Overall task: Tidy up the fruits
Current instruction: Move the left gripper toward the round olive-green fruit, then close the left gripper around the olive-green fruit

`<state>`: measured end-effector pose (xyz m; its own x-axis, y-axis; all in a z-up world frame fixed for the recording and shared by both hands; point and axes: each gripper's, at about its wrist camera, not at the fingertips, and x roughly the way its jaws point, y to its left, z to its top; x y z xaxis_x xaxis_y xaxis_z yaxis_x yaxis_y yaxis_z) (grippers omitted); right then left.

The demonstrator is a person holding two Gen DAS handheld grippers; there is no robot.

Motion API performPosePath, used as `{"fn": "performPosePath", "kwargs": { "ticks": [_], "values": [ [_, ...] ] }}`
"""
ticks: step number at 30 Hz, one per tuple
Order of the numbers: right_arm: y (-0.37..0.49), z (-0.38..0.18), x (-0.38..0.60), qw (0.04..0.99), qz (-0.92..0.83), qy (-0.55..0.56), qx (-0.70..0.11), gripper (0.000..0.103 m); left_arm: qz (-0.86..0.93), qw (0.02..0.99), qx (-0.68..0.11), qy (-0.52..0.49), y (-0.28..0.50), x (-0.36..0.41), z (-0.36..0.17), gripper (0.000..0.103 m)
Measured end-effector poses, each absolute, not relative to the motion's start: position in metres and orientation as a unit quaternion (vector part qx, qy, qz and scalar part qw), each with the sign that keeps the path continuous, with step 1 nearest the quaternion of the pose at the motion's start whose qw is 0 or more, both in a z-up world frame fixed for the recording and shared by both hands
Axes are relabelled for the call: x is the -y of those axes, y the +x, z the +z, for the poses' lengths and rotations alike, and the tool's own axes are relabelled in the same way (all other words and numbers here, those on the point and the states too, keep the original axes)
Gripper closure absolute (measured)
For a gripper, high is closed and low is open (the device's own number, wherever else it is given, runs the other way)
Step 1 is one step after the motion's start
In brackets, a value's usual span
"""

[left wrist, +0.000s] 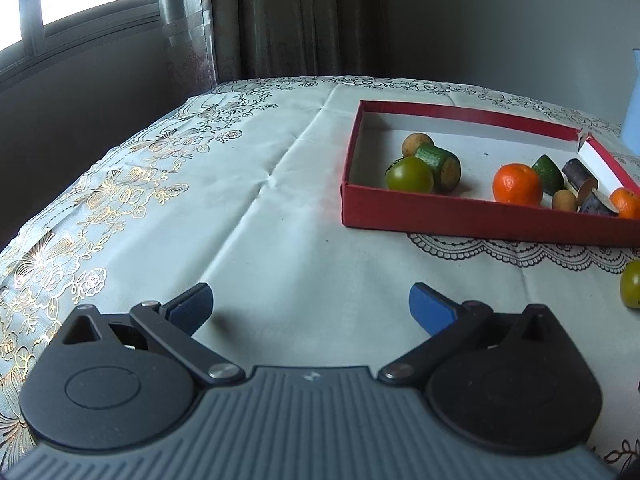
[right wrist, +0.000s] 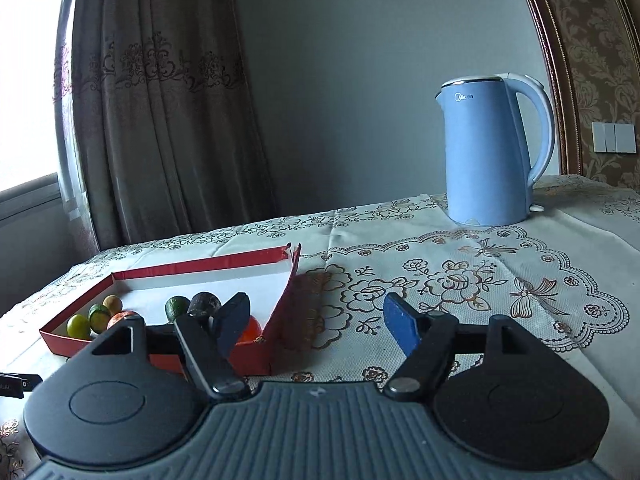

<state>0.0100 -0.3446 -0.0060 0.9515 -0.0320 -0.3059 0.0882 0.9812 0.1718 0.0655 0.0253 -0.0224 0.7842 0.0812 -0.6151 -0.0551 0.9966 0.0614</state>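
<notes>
My left gripper (left wrist: 311,307) hovers over tablecloth (left wrist: 256,208), blue pads (left wrist: 432,306) spread wide, nothing between them. Red box (left wrist: 460,220) sits toward table's far right corner. Near box's left wall: green round fruit (left wrist: 409,175), green cut stalk piece (left wrist: 439,165), small tan fruit (left wrist: 417,144) clustered, touching. Toward right wall: orange (left wrist: 517,184), green wedge (left wrist: 547,168), dark purple pieces (left wrist: 579,176), second orange (left wrist: 628,203). One green fruit (left wrist: 632,285) outside box, at right frame edge.

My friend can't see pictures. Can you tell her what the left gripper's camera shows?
A shallow red box sits on a flowery tablecloth, holding small fruits: two oranges, round green ones, small brown ones and dark cut pieces. One green fruit lies outside the box, at the picture's right edge. The left gripper is open and empty in front.
</notes>
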Motion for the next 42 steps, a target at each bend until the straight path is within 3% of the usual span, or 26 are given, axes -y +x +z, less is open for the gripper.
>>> {"fn": "performPosePath", "kwargs": {
  "ticks": [4, 6, 8, 20, 38, 40, 42],
  "values": [
    [0.011, -0.007, 0.344, 0.982, -0.032, 0.093, -0.162, 0.023, 0.019, 0.943, -0.332, -0.011, 0.06, -0.02, -0.021, 0.0],
    [0.013, -0.007, 0.343, 0.981, -0.032, 0.091, -0.17, 0.008, -0.004, 0.944, -0.331, -0.013, 0.054, -0.006, -0.019, 0.0],
    [0.016, -0.008, 0.341, 0.979, -0.036, 0.085, -0.182, 0.005, -0.032, 0.943, -0.33, -0.01, 0.05, 0.011, -0.016, 0.0],
    [0.018, -0.013, 0.361, 0.968, -0.047, 0.149, -0.196, 0.003, -0.15, 0.945, -0.275, 0.097, 0.029, 0.133, -0.001, 0.0],
    [0.018, -0.014, 0.366, 0.965, -0.043, 0.166, -0.197, 0.003, -0.171, 0.938, -0.295, 0.059, 0.046, 0.154, -0.016, 0.0],
    [0.018, -0.014, 0.366, 0.965, -0.043, 0.166, -0.197, 0.003, -0.169, 0.935, -0.304, 0.064, 0.049, 0.155, -0.019, 0.003],
    [0.019, -0.014, 0.366, 0.965, -0.043, 0.167, -0.197, 0.003, -0.174, 0.929, -0.319, 0.065, 0.053, 0.156, -0.022, 0.013]
  ]
}}
